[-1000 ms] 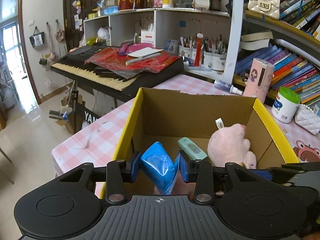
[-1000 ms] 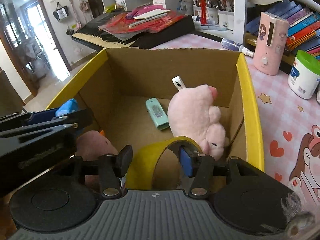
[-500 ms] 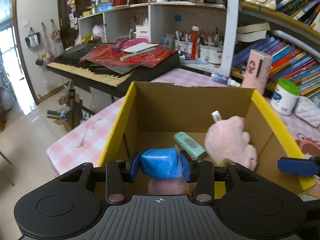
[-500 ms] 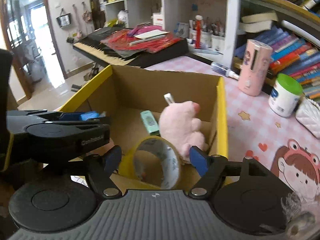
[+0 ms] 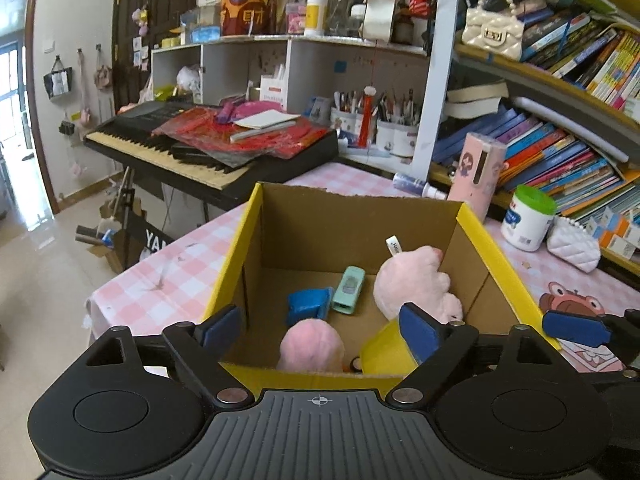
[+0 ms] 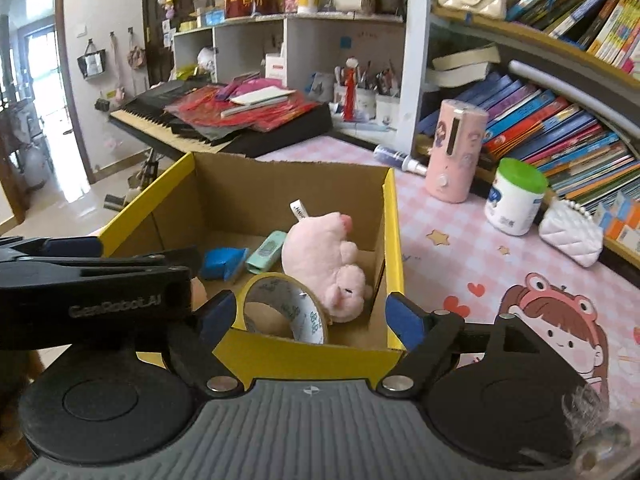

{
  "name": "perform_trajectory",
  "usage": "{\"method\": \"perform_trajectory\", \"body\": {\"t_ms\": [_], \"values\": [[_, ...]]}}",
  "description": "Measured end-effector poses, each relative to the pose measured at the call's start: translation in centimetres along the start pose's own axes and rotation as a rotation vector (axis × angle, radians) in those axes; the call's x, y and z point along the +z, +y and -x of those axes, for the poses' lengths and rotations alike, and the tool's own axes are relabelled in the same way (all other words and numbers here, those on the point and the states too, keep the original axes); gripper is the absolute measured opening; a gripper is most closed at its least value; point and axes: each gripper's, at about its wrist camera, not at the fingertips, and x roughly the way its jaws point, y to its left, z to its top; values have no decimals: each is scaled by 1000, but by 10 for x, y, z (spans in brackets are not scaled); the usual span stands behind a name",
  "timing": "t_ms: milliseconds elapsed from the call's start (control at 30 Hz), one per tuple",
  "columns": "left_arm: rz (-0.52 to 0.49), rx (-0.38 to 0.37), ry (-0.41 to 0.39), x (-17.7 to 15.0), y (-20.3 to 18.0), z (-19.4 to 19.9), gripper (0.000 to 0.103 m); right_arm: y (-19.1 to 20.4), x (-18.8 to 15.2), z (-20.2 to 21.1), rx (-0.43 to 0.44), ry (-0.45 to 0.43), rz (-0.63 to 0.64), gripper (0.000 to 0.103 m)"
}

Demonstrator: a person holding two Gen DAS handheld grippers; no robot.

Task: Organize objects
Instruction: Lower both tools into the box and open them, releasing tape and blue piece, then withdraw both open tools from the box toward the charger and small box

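A yellow-rimmed cardboard box (image 5: 516, 280) (image 6: 394, 248) stands on the pink checked table. Inside lie a blue packet (image 5: 308, 306) (image 6: 222, 262), a mint green stapler-like item (image 5: 349, 290) (image 6: 266, 252), a big pink plush (image 5: 412, 284) (image 6: 320, 256), a small pink plush (image 5: 312, 346) and a yellow tape roll (image 6: 286, 310) (image 5: 384, 354). My left gripper (image 5: 320, 330) is open and empty above the box's near rim. My right gripper (image 6: 310, 316) is open and empty, just behind the tape roll. The left gripper's side shows at the left of the right wrist view (image 6: 92, 280).
A pink cylinder (image 5: 478, 172) (image 6: 454, 150), a green-lidded white jar (image 5: 528, 218) (image 6: 514, 196) and a white quilted purse (image 5: 574, 246) (image 6: 570, 234) stand right of the box. A keyboard (image 5: 208, 148) and bookshelves (image 5: 560, 152) lie behind. The table edge drops off at left.
My left gripper opened and let the blue packet fall into the box. My right gripper opened wider and left the tape roll inside. Both grippers pulled back and up.
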Motion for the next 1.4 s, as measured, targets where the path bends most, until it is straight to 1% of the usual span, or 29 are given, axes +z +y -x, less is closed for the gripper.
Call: {"method": "perform_trajectory", "body": {"t_ms": [67,167,633,867,1067,1200,1400], "values": [[-2,-2,-16,-3,3,8,94,4,-3,5,-30,-16,-3,85],[-9,-2,-28,-8,8,19,96,9,-8,11,-47,-10,-13,85],[14,4,-20,-41,44,63,96,50,-40,42,-112,25,-11,90],[35,-7,5,-60,59,82,96,67,-61,63,-148,41,-17,91],[27,-20,20,-74,64,96,96,77,-78,80,-169,52,-30,93],[15,-37,44,-85,65,103,96,81,-92,89,-186,68,-41,94],[-19,-73,77,-99,61,110,96,79,-113,101,-215,94,-75,94]]}}
